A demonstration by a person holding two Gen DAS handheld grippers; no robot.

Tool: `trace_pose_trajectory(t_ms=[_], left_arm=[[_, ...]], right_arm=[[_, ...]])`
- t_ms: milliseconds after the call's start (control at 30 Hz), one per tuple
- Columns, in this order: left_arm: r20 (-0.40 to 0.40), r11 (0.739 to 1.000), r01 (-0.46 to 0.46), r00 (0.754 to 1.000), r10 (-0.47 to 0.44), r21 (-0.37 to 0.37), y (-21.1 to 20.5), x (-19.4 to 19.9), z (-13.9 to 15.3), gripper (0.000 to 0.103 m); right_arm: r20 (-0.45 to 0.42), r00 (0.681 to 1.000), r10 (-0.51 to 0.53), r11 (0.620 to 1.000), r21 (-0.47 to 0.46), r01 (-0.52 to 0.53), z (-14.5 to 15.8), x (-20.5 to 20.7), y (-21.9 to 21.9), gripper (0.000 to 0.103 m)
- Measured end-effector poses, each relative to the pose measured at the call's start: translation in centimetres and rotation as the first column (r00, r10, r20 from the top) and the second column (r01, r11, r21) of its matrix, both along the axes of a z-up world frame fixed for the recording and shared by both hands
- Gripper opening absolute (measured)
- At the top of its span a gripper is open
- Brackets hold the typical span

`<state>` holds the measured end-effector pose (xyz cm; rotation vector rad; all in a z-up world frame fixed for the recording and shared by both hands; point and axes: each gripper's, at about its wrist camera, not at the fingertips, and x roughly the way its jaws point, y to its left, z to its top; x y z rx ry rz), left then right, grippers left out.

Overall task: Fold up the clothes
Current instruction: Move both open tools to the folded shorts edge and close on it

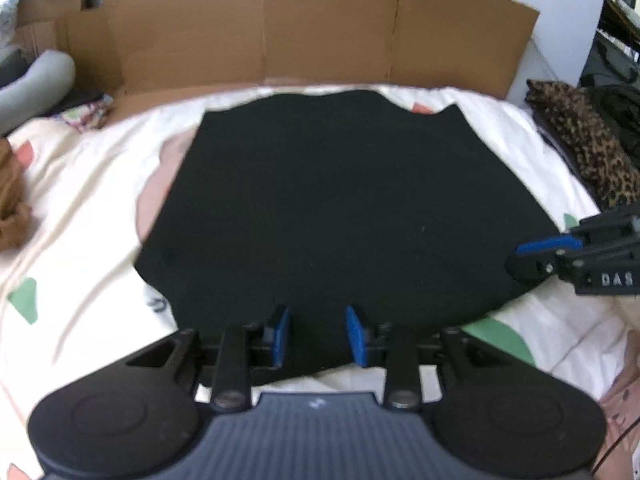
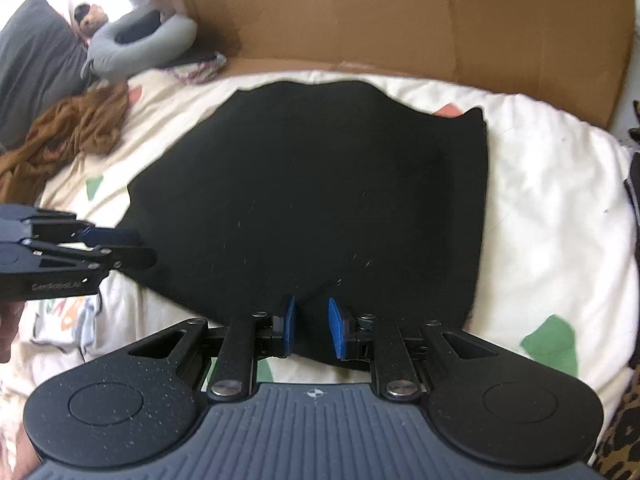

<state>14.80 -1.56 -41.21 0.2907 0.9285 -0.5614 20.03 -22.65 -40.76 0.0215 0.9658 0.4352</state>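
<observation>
A black garment (image 1: 340, 200) (image 2: 320, 184) lies spread flat on a cream patterned bed sheet (image 1: 80, 208) (image 2: 552, 200). My left gripper (image 1: 318, 334) hovers over its near edge, blue pads apart, with only flat cloth showing beneath the gap. My right gripper (image 2: 312, 326) stands at the near edge further right, pads a smaller gap apart, and a small crease in the cloth runs up from that gap. From the side, the right gripper (image 1: 536, 256) sits at the garment's right edge and the left gripper (image 2: 120, 248) at its left edge.
A cardboard wall (image 1: 320, 28) (image 2: 440, 20) stands behind the bed. A crumpled brown garment (image 2: 72, 132) and a grey neck pillow (image 2: 140, 40) lie at the left. A leopard-print cloth (image 1: 580, 144) lies at the right edge.
</observation>
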Motion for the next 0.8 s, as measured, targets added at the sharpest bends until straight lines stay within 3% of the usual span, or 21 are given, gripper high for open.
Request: trace_pose_trajectory(t_ms=[200, 300, 533, 700, 800], left_arm=[[-0.001, 1.000, 0.016, 1.000, -0.016, 0.014, 0.6, -0.2, -1.2, 0.032], [0.008, 0.999, -0.034, 0.999, 0.034, 0.041, 1.9, -0.1, -1.2, 0.032], [-0.002, 0.992, -0.120, 0.993, 0.120, 0.028, 4.6, 0.0, -0.6, 0.033], [-0.032, 0.990, -0.141, 0.990, 0.141, -0.004, 5.3, -0.2, -0.5, 0.033], [-0.045, 0.990, -0.139, 0.989, 0.138, -0.011, 5.4, -0.1, -0.9, 0.033]], right_arm=[[-0.003, 1.000, 0.020, 0.998, -0.053, -0.020, -0.8, -0.1, -0.5, 0.023], [-0.003, 1.000, 0.004, 0.997, -0.071, -0.004, -0.8, -0.7, -1.4, 0.023], [-0.050, 0.993, -0.106, 0.993, -0.059, 0.103, -0.3, -1.6, -4.4, 0.024], [-0.132, 0.967, -0.216, 0.973, 0.052, 0.225, -0.5, -1.8, -6.6, 0.026], [-0.203, 0.937, -0.285, 0.942, 0.119, 0.313, -1.5, -1.8, -8.1, 0.037]])
